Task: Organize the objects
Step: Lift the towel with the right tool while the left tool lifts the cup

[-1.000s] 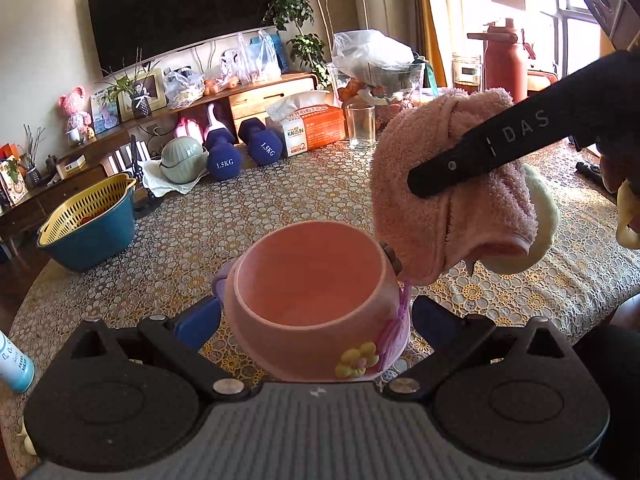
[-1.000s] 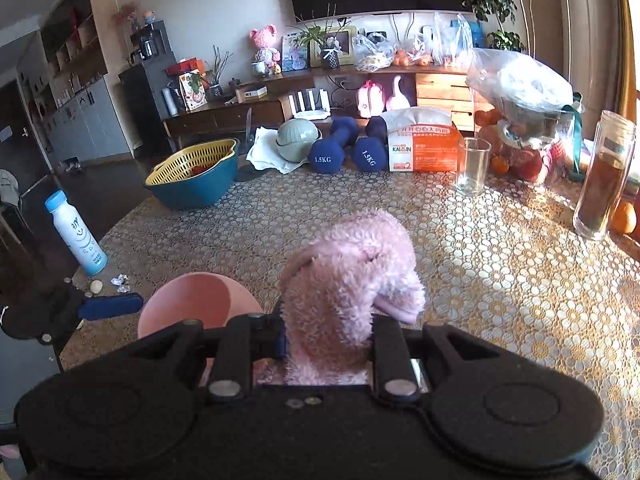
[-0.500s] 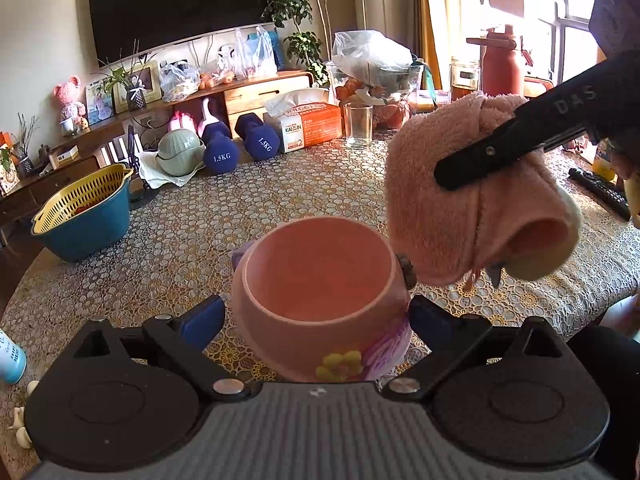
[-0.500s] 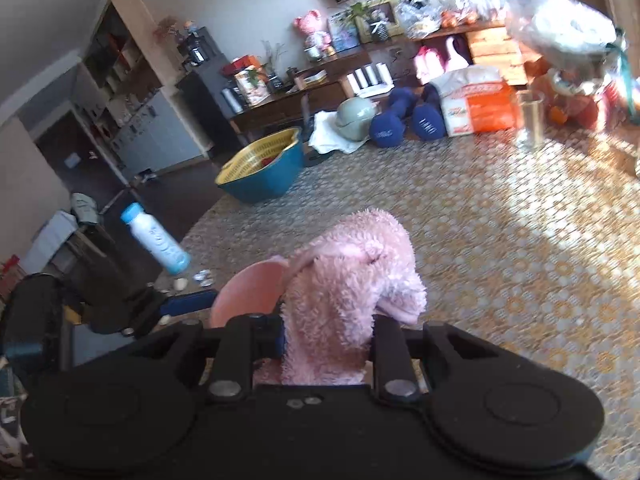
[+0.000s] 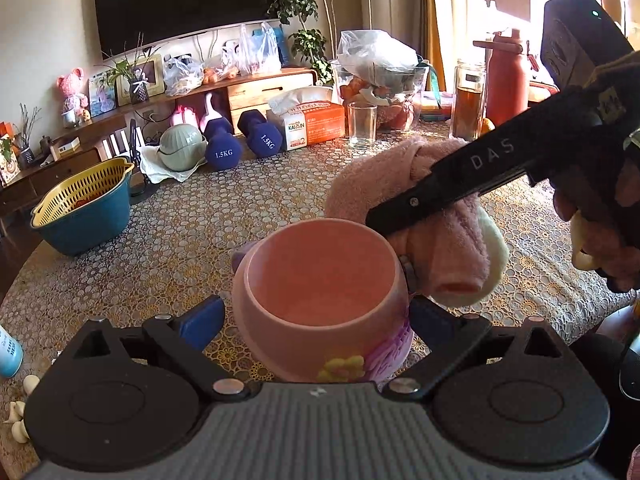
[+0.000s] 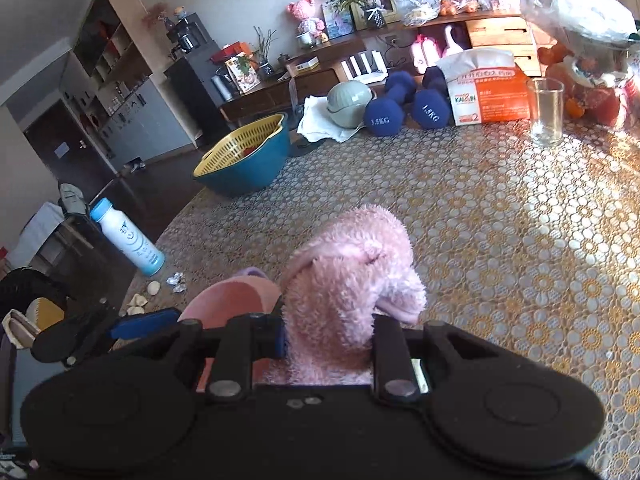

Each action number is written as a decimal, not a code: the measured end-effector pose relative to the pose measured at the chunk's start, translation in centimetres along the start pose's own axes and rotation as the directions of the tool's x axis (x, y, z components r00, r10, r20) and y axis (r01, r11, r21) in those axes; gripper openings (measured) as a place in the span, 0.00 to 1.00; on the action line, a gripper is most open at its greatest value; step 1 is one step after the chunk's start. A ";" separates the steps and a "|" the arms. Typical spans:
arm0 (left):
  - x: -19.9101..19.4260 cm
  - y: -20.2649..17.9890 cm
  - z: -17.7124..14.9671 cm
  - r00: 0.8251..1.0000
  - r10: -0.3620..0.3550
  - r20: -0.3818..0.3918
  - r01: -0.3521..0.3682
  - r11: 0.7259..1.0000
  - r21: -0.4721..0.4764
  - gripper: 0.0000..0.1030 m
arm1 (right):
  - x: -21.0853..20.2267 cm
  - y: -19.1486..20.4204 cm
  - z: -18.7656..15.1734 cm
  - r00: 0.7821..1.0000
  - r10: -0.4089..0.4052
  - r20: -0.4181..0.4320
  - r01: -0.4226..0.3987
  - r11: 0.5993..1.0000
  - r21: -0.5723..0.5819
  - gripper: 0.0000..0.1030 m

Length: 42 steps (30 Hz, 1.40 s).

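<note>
A pink flowerpot-shaped cup [image 5: 324, 300] with painted flowers sits between the blue-padded fingers of my left gripper [image 5: 316, 312], which is shut on it just above the table. My right gripper [image 6: 328, 340] is shut on a fluffy pink slipper [image 6: 348, 292]. In the left wrist view the slipper [image 5: 432, 232] hangs from the right gripper's black finger [image 5: 460, 184], right beside and slightly above the cup's right rim. In the right wrist view the cup [image 6: 232, 304] shows to the slipper's left.
A lace-covered round table [image 5: 168, 240] holds a blue bowl with a yellow strainer [image 5: 84, 212], two blue dumbbells [image 5: 240, 144], a tissue box [image 5: 312, 120], a glass [image 5: 362, 124], a jar and bags at the back. A white bottle [image 6: 128, 236] and garlic cloves stand near the left edge.
The right gripper has carried the slipper down and left, closer to the cup's right rim. The left gripper still holds the cup, shifted only slightly.
</note>
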<state>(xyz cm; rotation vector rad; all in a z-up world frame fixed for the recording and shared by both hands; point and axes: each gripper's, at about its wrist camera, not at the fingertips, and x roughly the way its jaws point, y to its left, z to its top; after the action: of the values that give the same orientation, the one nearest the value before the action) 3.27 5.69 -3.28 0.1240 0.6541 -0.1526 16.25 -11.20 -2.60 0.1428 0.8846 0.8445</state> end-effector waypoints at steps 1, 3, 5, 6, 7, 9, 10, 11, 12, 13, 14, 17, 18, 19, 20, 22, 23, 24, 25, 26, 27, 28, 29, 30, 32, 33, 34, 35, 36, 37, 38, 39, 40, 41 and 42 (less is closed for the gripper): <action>0.0 0.1 0.0 1.000 -0.002 -0.001 0.002 1.000 -0.001 0.97 | -0.3 0.0 -0.2 1.000 0.010 -0.006 -0.010 1.000 -0.002 0.21; -0.1 0.2 -0.1 1.000 -0.006 -0.002 0.006 1.000 0.001 0.97 | -1.0 -0.3 -0.7 0.999 0.038 -0.023 -0.038 0.999 -0.003 0.21; -0.2 0.3 -0.2 1.000 -0.007 -0.001 0.007 1.000 0.012 0.97 | -1.9 -0.8 -1.0 0.997 0.062 -0.037 -0.063 0.998 -0.008 0.21; -0.3 0.4 -0.2 1.000 -0.011 -0.002 0.011 1.000 0.015 0.97 | -2.4 -1.0 -1.0 0.996 0.082 -0.045 -0.082 0.996 -0.020 0.21; -0.4 0.4 -0.2 1.000 -0.013 -0.003 0.013 1.000 0.017 0.97 | -2.8 -1.2 -1.0 0.995 0.086 -0.050 -0.087 0.996 -0.035 0.21; -0.8 0.6 0.0 1.000 -0.012 0.001 0.012 1.000 0.010 0.96 | -3.3 -1.5 -0.7 0.998 0.049 -0.046 -0.051 0.997 -0.051 0.21; -1.0 0.6 0.1 1.000 -0.014 0.005 0.014 1.000 0.001 0.96 | -3.3 -1.7 -0.4 0.999 0.023 -0.032 -0.024 0.999 -0.045 0.21; -1.3 0.7 0.3 1.000 -0.018 0.010 0.018 1.000 -0.009 0.96 | -3.2 -1.8 0.0 1.000 -0.003 -0.013 0.003 0.999 -0.038 0.22; -1.5 0.6 0.4 1.000 -0.022 0.013 0.022 1.000 -0.020 0.96 | -3.0 -1.9 0.4 1.000 -0.022 0.005 0.022 0.999 -0.031 0.22; -1.6 0.6 0.6 1.000 -0.021 0.012 0.021 0.999 -0.029 0.96 | -2.7 -1.9 0.8 0.999 -0.032 0.020 0.033 0.999 -0.027 0.22; -1.6 0.5 0.7 1.000 -0.020 0.010 0.020 0.999 -0.035 0.96 | -2.3 -1.8 1.2 0.999 -0.037 0.032 0.038 0.999 -0.024 0.22; -1.1 0.2 0.8 1.000 -0.005 -0.005 0.005 0.999 -0.046 0.96 | -0.8 -1.4 1.8 0.998 -0.048 0.047 0.050 0.998 -0.024 0.22; -1.0 0.3 0.8 1.000 0.001 -0.010 -0.001 0.998 -0.055 0.96 | -0.3 -1.4 1.9 0.999 -0.036 0.041 0.037 0.999 -0.018 0.22; -0.8 0.5 0.7 1.000 0.004 -0.015 -0.005 0.998 -0.064 0.92 | 0.0 -1.4 1.9 0.999 -0.019 0.034 0.020 1.000 -0.012 0.22; -0.7 0.7 0.7 1.000 -0.006 -0.020 0.005 0.997 -0.079 0.91 | 0.1 -1.4 1.8 1.000 0.001 0.030 -0.001 1.000 -0.006 0.22; -0.7 1.1 0.6 1.000 -0.020 -0.023 0.018 0.995 -0.101 0.91 | 0.0 -1.4 1.4 0.999 0.036 0.024 -0.036 0.999 -0.008 0.22; -0.6 1.0 0.6 0.999 -0.022 -0.023 0.020 0.995 -0.097 0.90 | -0.2 -1.3 1.0 0.998 0.054 0.020 -0.054 0.998 -0.012 0.22; -0.7 1.0 0.6 0.999 -0.029 -0.021 0.027 0.996 -0.089 0.89 | -0.4 -1.2 0.7 0.998 0.067 0.013 -0.067 0.998 -0.016 0.22; -0.7 0.9 0.6 0.999 -0.040 -0.020 0.038 0.996 -0.081 0.85 | -0.7 -1.2 0.3 0.997 0.076 0.008 -0.076 0.997 -0.019 0.22; -0.8 0.9 0.6 0.999 -0.051 -0.019 0.049 0.996 -0.073 0.84 | -1.0 -0.9 -0.2 0.996 0.090 0.001 -0.090 0.996 -0.024 0.22; -0.8 0.8 0.5 0.998 -0.055 -0.018 0.054 0.996 -0.066 0.84 | -1.3 -0.8 -0.6 0.995 0.101 -0.005 -0.101 0.994 -0.030 0.22; -0.8 0.8 0.5 0.998 -0.062 -0.017 0.061 0.996 -0.059 0.84 | -1.7 -0.5 -1.2 0.994 0.110 -0.011 -0.110 0.993 -0.037 0.22; -0.8 0.8 0.4 0.998 -0.068 -0.018 0.067 0.996 -0.053 0.84 | -2.1 -0.5 -1.6 0.993 0.118 -0.015 -0.119 0.992 -0.040 0.22; -0.8 0.9 0.4 0.997 -0.074 -0.019 0.073 0.996 -0.049 0.84 | -2.5 -0.4 -2.0 0.992 0.126 -0.020 -0.126 0.991 -0.040 0.22; -0.8 0.9 0.4 0.997 -0.077 -0.019 0.077 0.996 -0.039 0.84 | -3.2 -0.3 -2.7 0.989 0.142 -0.030 -0.143 0.989 -0.044 0.22; -1.0 0.9 0.4 0.997 -0.072 -0.018 0.072 0.997 -0.031 0.84 | -3.6 -0.2 -3.0 0.986 0.159 -0.042 -0.161 0.986 -0.048 0.22; -1.1 1.0 0.4 0.997 -0.073 -0.019 0.072 0.997 -0.027 0.84 | -3.9 -0.1 -3.3 0.983 0.174 -0.054 -0.177 0.982 -0.060 0.22; -1.3 1.0 0.4 0.997 -0.078 -0.020 0.077 0.997 -0.027 0.84 | -4.2 0.2 -3.5 0.981 0.179 -0.069 -0.185 0.979 -0.088 0.22; -1.6 1.1 0.4 0.997 -0.079 -0.017 0.079 0.996 -0.030 0.84 | -4.4 0.4 -3.6 0.982 0.170 -0.080 -0.179 0.977 -0.120 0.22; -1.8 1.1 0.4 0.997 -0.075 -0.012 0.075 0.997 -0.031 0.84 | -4.5 0.4 -3.7 0.985 0.150 -0.086 -0.161 0.977 -0.142 0.22; -2.0 1.2 0.5 0.998 -0.070 -0.007 0.069 0.997 -0.033 0.84 | -4.5 0.1 -3.5 0.988 0.126 -0.085 -0.137 0.980 -0.141 0.22; -2.2 1.3 0.5 0.998 -0.067 -0.006 0.067 0.997 -0.040 0.84 | -4.3 -0.4 -3.2 0.992 0.100 -0.077 -0.109 0.986 -0.126 0.22; -2.2 1.4 0.6 0.998 -0.067 -0.007 0.066 0.997 -0.047 0.84 | -4.2 -0.9 -2.8 0.995 0.074 -0.060 -0.080 0.992 -0.102 0.22; -2.1 1.4 0.6 0.998 -0.063 -0.011 0.062 0.997 -0.053 0.84 | -3.9 -1.5 -2.3 0.998 0.052 -0.040 -0.055 0.996 -0.071 0.22; -1.9 1.4 0.6 0.998 -0.057 -0.017 0.056 0.997 -0.055 0.84 | -3.5 -2.1 -1.8 0.999 0.028 -0.019 -0.028 0.999 -0.043 0.22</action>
<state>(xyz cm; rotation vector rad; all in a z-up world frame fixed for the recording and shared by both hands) 2.35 7.15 -1.52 0.0541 0.6805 -0.1881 14.97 -15.51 -2.47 0.1100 0.8824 0.8919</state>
